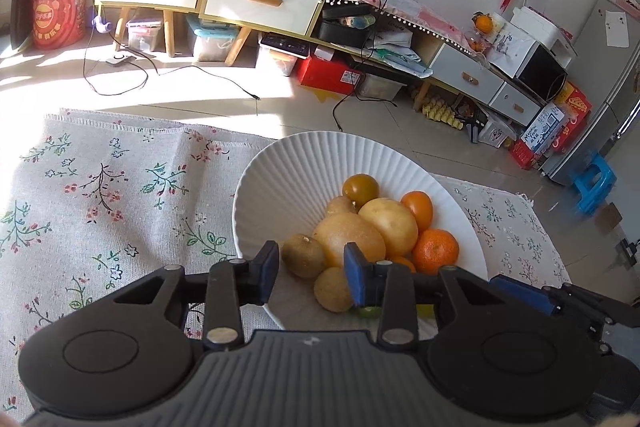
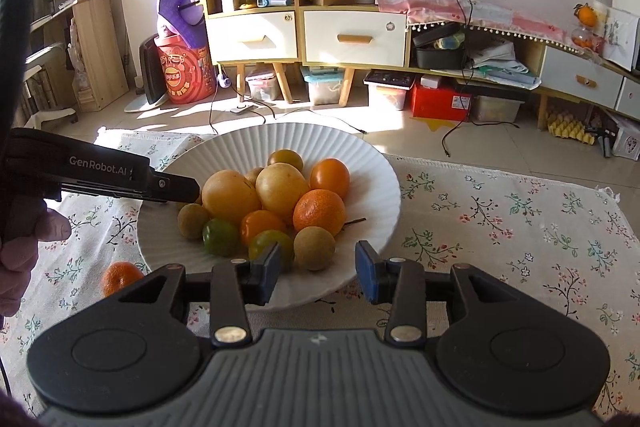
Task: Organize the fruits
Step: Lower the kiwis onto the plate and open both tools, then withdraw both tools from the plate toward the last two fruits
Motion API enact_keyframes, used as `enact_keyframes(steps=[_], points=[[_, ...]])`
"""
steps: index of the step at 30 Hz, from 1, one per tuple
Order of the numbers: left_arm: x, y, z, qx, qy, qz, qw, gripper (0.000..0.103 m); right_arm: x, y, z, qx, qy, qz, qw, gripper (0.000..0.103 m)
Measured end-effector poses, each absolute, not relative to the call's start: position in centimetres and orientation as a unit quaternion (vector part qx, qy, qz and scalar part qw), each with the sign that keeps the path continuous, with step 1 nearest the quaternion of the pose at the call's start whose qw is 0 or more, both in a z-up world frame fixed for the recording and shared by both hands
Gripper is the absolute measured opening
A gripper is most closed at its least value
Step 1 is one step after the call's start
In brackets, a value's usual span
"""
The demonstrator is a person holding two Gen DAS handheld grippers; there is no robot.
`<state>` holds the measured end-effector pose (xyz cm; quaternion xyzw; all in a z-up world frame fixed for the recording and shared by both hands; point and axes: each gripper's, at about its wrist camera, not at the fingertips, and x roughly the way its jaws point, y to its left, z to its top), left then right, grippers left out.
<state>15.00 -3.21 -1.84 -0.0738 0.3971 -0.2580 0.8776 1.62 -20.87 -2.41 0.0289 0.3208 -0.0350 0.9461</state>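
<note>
A white ribbed bowl (image 1: 304, 163) (image 2: 360, 163) sits on the floral cloth, holding several fruits: big yellow ones (image 1: 348, 239) (image 2: 230, 195), mandarins (image 1: 436, 251) (image 2: 319, 213) and small brown round ones (image 1: 304, 255) (image 2: 314, 247). My left gripper (image 1: 312, 277) is open over the bowl's near left side, with brown fruits just beyond its pads and nothing gripped. My right gripper (image 2: 317, 275) is open above the near rim, empty. In the right wrist view the left gripper's tip (image 2: 176, 189) reaches in over the left rim. One mandarin (image 2: 120, 277) lies on the cloth outside the bowl.
The floral tablecloth (image 1: 100, 187) (image 2: 500, 227) stretches left and right of the bowl, ending at the far table edge above the tiled floor. A person's hand (image 2: 20, 255) holds the left gripper. Cabinets, boxes and cables stand far behind.
</note>
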Motion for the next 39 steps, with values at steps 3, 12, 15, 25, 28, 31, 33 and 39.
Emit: enact_keyframes(steps=[3, 12, 15, 25, 28, 31, 33, 39], points=[[14.3, -3.2, -1.3, -0.062, 0.389, -0.261, 0.881, 0.042, 1.4, -20.6, -2.2, 0.022, 0.320, -0.036, 0.947, 0.050], [12.5, -2.6, -0.3, -0.032, 0.371, -0.270, 0.888, 0.063, 0.8, -19.6, -1.3, 0.006, 0.310, -0.035, 0.950, 0.073], [11.8, -2.1, -0.2, -0.029, 0.367, -0.273, 0.889, 0.071, 0.5, -19.4, -1.0, -0.002, 0.309, -0.039, 0.950, 0.077], [9.1, -0.3, -0.6, -0.027, 0.368, -0.271, 0.889, 0.083, -0.5, -18.7, -0.3, -0.012, 0.312, -0.054, 0.949, 0.087], [8.6, 0.3, -0.5, -0.026, 0.369, -0.267, 0.890, 0.084, -1.1, -18.2, -0.1, -0.013, 0.313, -0.054, 0.948, 0.089], [7.9, 0.7, -0.2, -0.019, 0.369, -0.265, 0.891, 0.087, -1.5, -17.7, -0.1, -0.014, 0.314, -0.050, 0.948, 0.092], [7.2, 1.2, -0.1, -0.013, 0.365, -0.265, 0.892, 0.089, -1.8, -17.4, -0.1, -0.013, 0.315, -0.047, 0.948, 0.092], [5.7, 2.4, -0.1, 0.000, 0.351, -0.261, 0.899, 0.094, -2.7, -16.6, -1.1, 0.002, 0.318, -0.039, 0.947, 0.094]])
